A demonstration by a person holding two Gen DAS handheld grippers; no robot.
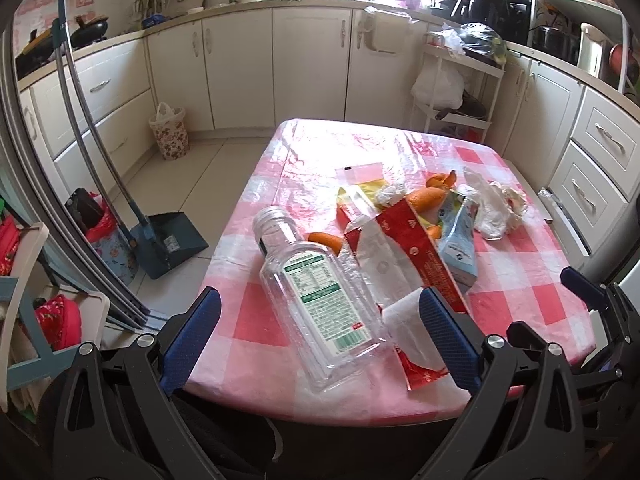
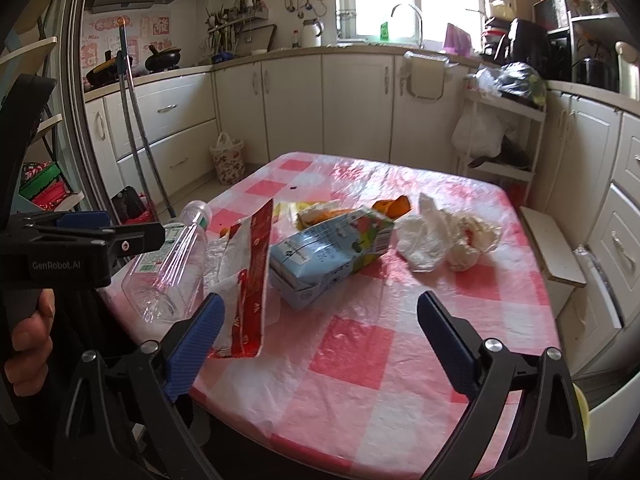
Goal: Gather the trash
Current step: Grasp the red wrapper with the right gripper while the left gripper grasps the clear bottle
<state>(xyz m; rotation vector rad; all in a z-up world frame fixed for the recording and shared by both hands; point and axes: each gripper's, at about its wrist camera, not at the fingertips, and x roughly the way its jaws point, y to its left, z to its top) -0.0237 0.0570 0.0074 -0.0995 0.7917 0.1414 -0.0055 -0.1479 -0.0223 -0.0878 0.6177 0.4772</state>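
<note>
Trash lies on a table with a pink checked cloth (image 1: 516, 280) (image 2: 360, 360). A clear plastic bottle (image 1: 320, 296) (image 2: 172, 264) lies on its side near the front edge, between the fingers of my open left gripper (image 1: 320, 332), which is not touching it. Beside it are a red wrapper (image 1: 424, 248) (image 2: 252, 280), a light blue carton (image 1: 460, 240) (image 2: 328, 252), orange peels (image 1: 432, 196) (image 2: 392, 206) and crumpled white tissue (image 1: 496, 208) (image 2: 444, 240). My right gripper (image 2: 320, 340) is open and empty above the front of the table; the red wrapper stands by its left finger.
A floral bin with a bag liner (image 1: 170, 132) (image 2: 228, 160) stands on the floor by the cabinets. A blue dustpan (image 1: 172, 240) and broom stand left of the table. A white shelf cart (image 1: 460, 92) (image 2: 500, 136) stands behind the table.
</note>
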